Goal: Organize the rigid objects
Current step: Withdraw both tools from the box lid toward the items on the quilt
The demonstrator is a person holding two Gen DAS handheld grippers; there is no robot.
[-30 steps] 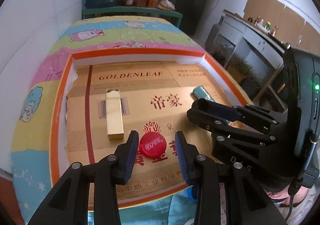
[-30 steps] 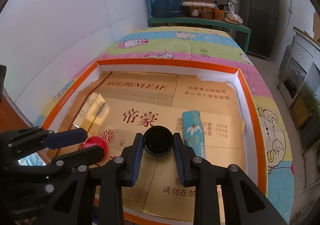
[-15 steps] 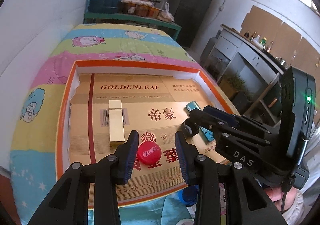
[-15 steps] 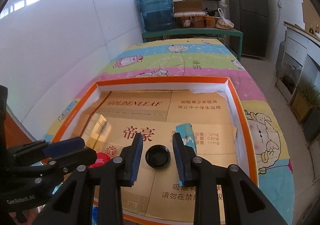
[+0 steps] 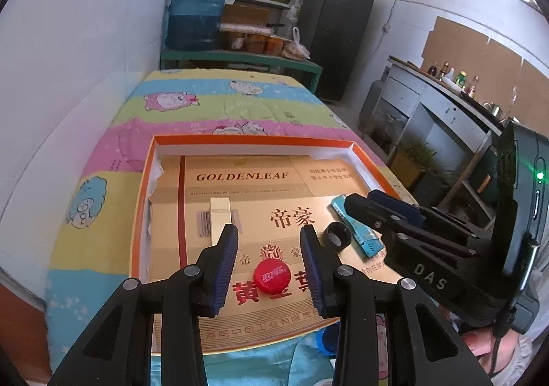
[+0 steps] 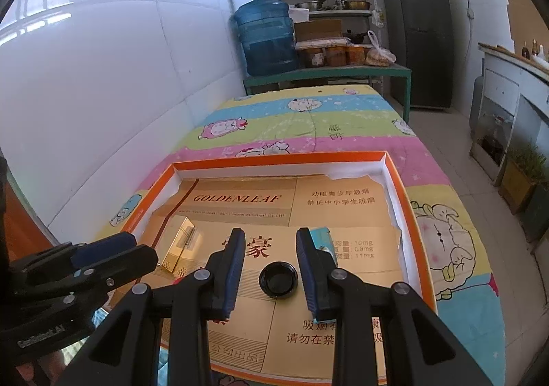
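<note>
A shallow tray [image 5: 144,200] with an orange rim lies on a striped cartoon blanket [image 5: 219,104], and its floor is lined with flattened gold cardboard [image 5: 260,180] printed with "GOLDENLEAF". The left gripper [image 5: 269,259] hangs above the near part of the tray with its jaws spread apart and nothing between them; the red bottle cap [image 5: 272,279] rests flat on the cardboard below the gap, touching neither blue pad. The right gripper [image 6: 271,264] is likewise parted and empty, and the black cap [image 6: 278,279] lies on the cardboard under the gap, open side up, clear of both pads. In the left camera's view the black cap [image 5: 338,236] sits to the right of the red cap, a little deeper in the tray. A gold rectangular box [image 5: 219,218] lies flat toward the tray's left side, beyond the red cap. A teal lighter [image 5: 357,231] lies just beside the black cap on its right, partly hidden by the right gripper's fingers. A large blue water jug [image 6: 267,32] stands on a green shelf [image 6: 329,72] beyond the far end of the blanket.
</note>
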